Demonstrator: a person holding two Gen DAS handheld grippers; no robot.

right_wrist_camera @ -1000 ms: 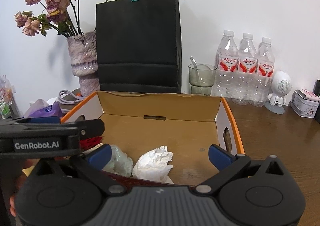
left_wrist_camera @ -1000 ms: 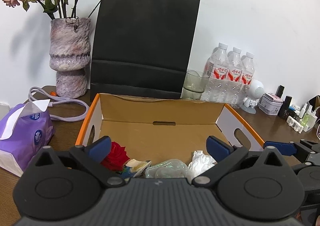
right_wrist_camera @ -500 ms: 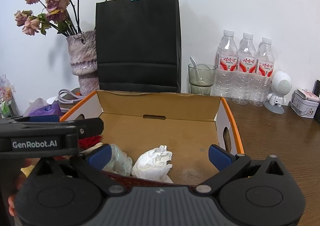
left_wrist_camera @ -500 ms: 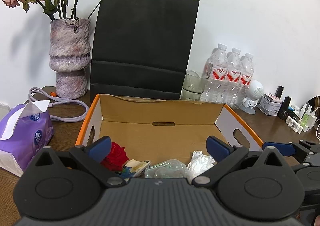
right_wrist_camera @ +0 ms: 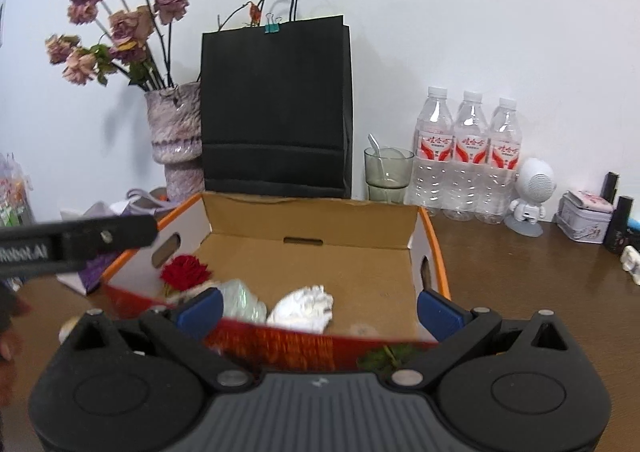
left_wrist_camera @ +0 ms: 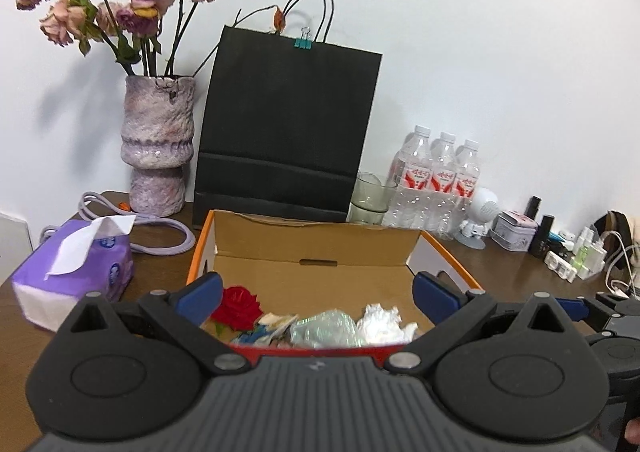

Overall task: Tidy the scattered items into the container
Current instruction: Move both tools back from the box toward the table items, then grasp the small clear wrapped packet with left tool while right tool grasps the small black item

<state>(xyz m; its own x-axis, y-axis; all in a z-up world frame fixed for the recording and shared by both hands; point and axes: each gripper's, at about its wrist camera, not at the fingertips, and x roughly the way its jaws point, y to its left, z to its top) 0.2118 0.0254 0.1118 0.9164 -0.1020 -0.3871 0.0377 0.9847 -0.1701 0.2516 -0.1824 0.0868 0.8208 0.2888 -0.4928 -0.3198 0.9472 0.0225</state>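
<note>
Cardboard box [left_wrist_camera: 320, 248] with orange rims is seen standing on the brown counter [right_wrist_camera: 520, 272], directly in front of both tools and just in front of a black paper bag [left_wrist_camera: 288, 132]. Inside the box, along its near wall, a red rose [left_wrist_camera: 237, 307], some crumpled wrappers [left_wrist_camera: 276, 326], a clear plastic wad [left_wrist_camera: 326, 330] and a crumpled white tissue [left_wrist_camera: 382, 326] are gathered in a row; the far part of the box floor is left bare. In the right wrist view the rose [right_wrist_camera: 185, 272] is shown in the near left corner, with the plastic wad [right_wrist_camera: 242, 302] and the tissue [right_wrist_camera: 302, 308] beside it.

The left tool [left_wrist_camera: 318, 294] is held above the near edge of the box, its blue-tipped fingers [left_wrist_camera: 200, 294] spread wide and nothing gripped between them. The right tool [right_wrist_camera: 320, 306] is likewise held released over the near edge, with fingers [right_wrist_camera: 438, 310] wide apart and empty. Part of the left tool's body is seen at the left of the right wrist view.

A purple tissue pack [left_wrist_camera: 76, 264] is placed on the counter to the left of the box, near a coiled lilac cable [left_wrist_camera: 160, 228] and a mottled vase [left_wrist_camera: 158, 148] of dried roses. A glass [right_wrist_camera: 386, 174], three water bottles [right_wrist_camera: 468, 160], a small white figurine [right_wrist_camera: 530, 196] and a tin [right_wrist_camera: 584, 216] are lined up along the wall to the right.
</note>
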